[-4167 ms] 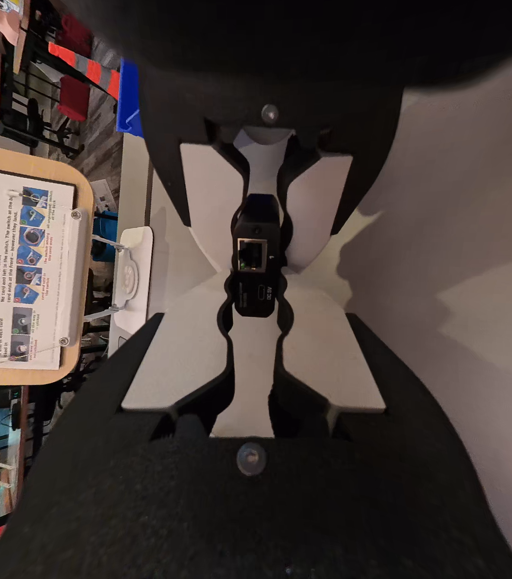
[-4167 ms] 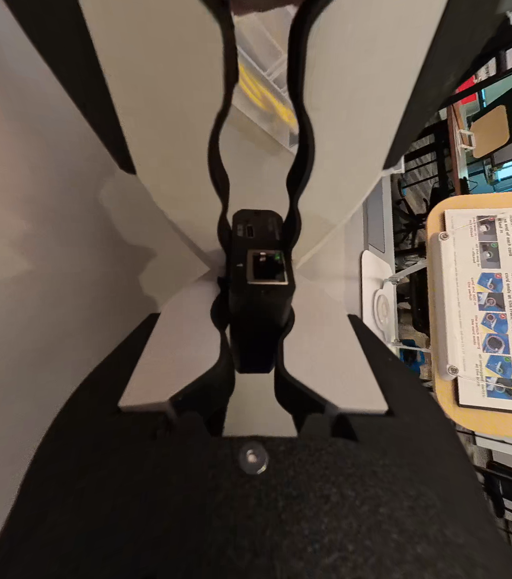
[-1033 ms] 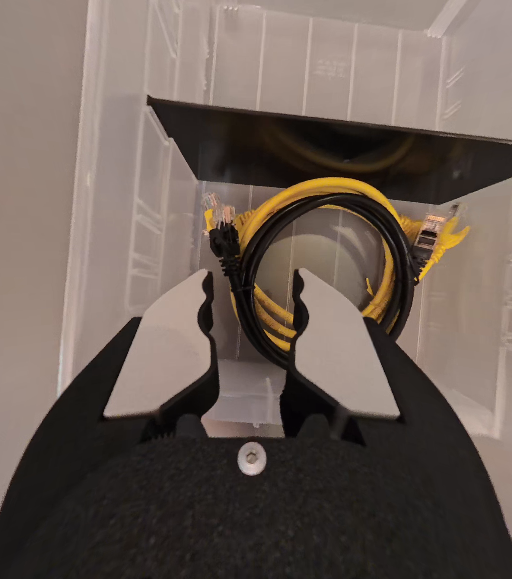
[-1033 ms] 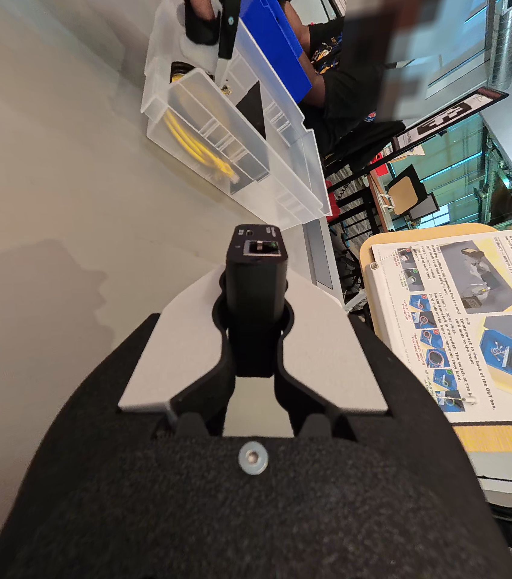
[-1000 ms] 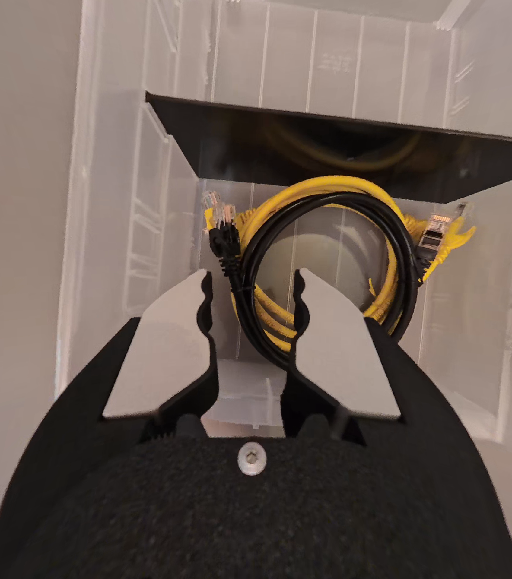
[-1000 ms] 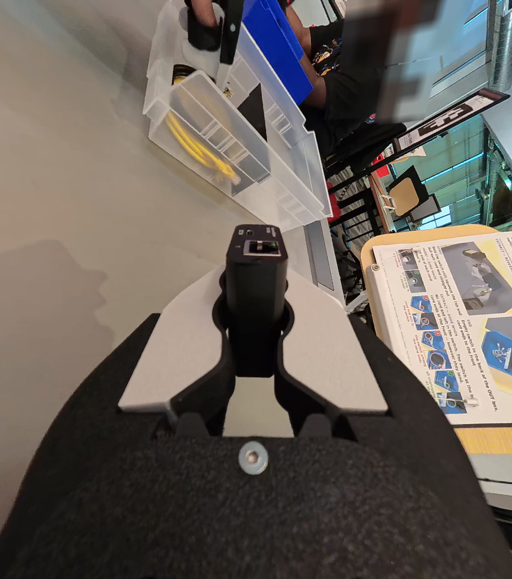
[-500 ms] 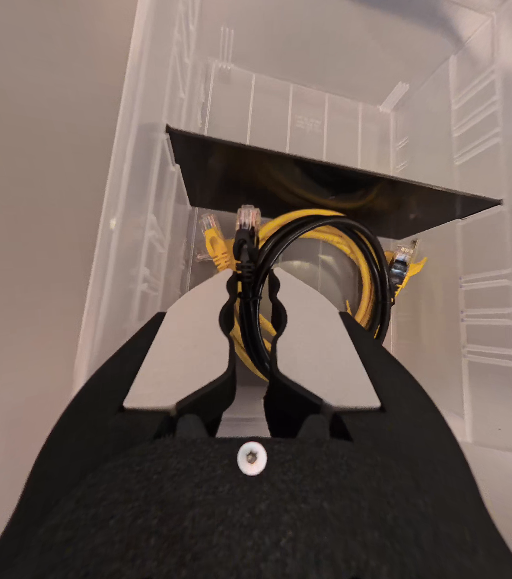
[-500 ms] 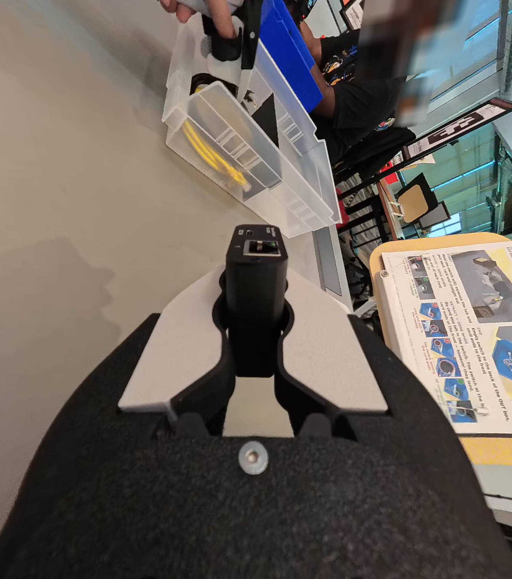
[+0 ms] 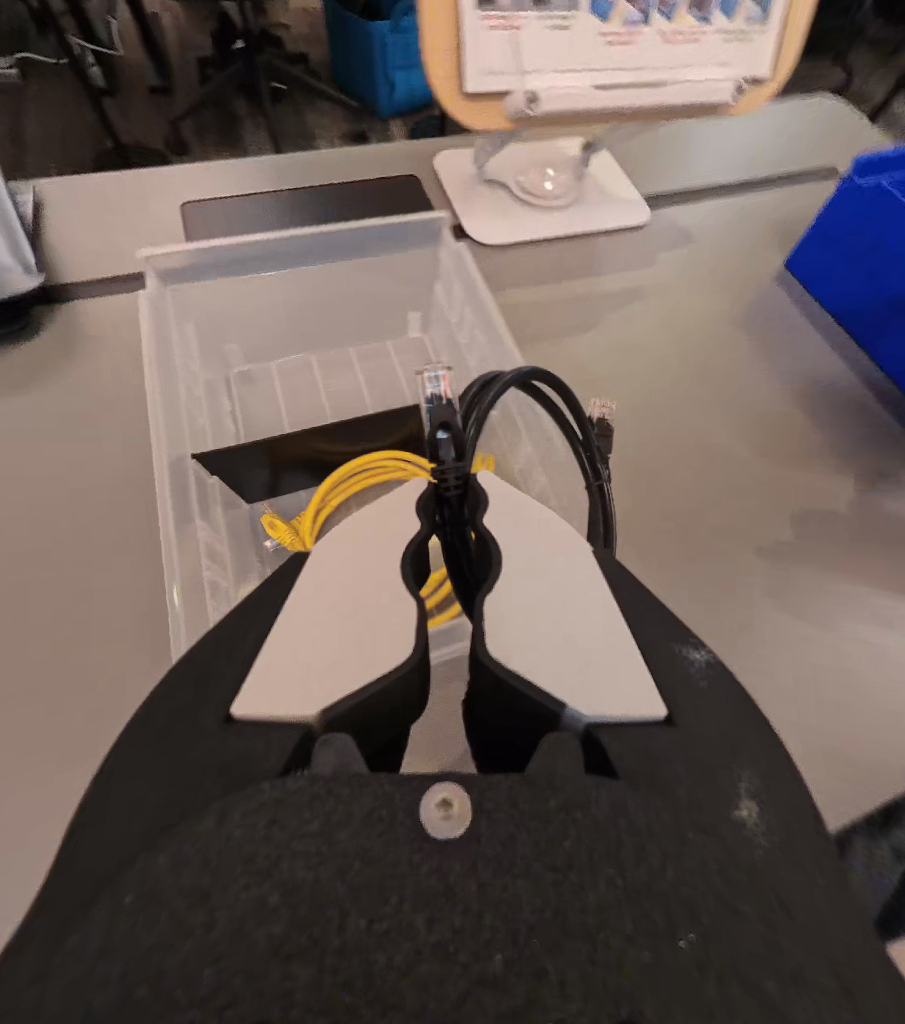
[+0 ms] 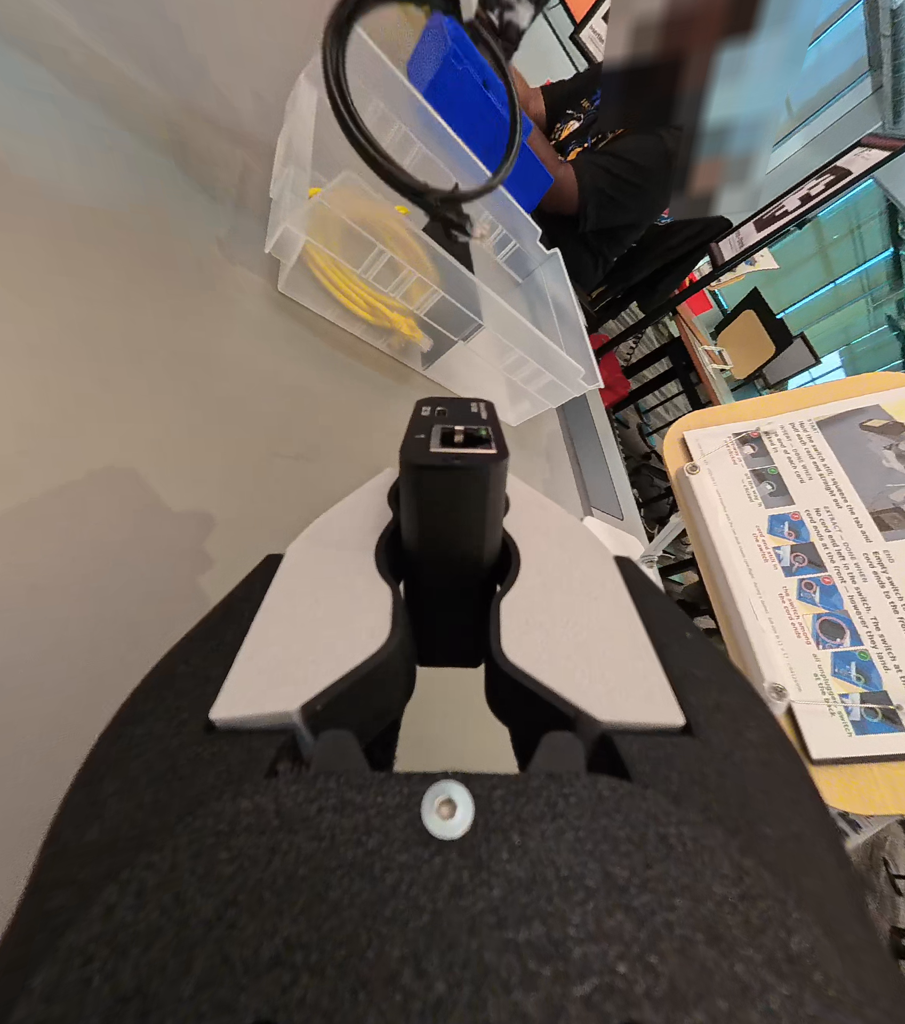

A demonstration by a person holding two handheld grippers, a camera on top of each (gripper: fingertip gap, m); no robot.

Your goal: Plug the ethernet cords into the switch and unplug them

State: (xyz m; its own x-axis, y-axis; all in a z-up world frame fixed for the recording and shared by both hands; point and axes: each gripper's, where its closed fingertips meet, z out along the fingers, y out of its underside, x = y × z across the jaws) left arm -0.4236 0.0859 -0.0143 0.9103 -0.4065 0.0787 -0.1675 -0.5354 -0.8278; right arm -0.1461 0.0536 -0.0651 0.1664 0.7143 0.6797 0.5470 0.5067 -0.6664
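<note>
My left gripper (image 9: 453,487) is shut on the black ethernet cord (image 9: 453,526) just behind one plug (image 9: 436,388), which points forward. The rest of the coiled cord (image 9: 599,476) loops to the right with its second plug (image 9: 601,413) free. It hangs above the clear bin (image 9: 295,266); the loop also shows in the right wrist view (image 10: 361,127). A yellow cord (image 9: 339,493) lies in the bin. My right gripper (image 10: 450,487) is shut on the black switch (image 10: 453,498), whose empty port (image 10: 464,438) faces forward.
A blue bin (image 9: 893,277) stands at the right on the grey table (image 9: 51,498). An instruction board (image 9: 610,50) on a white stand (image 9: 544,194) is behind the clear bin. A seated person in a black shirt (image 10: 605,183) is beyond the bins. One gripper's finger ends stand about 30 cm off the other's.
My left gripper shut on the black cord inside the bin and lifted it out, leaving the yellow cord behind. The right gripper kept hold of the switch and stayed nearly still.
</note>
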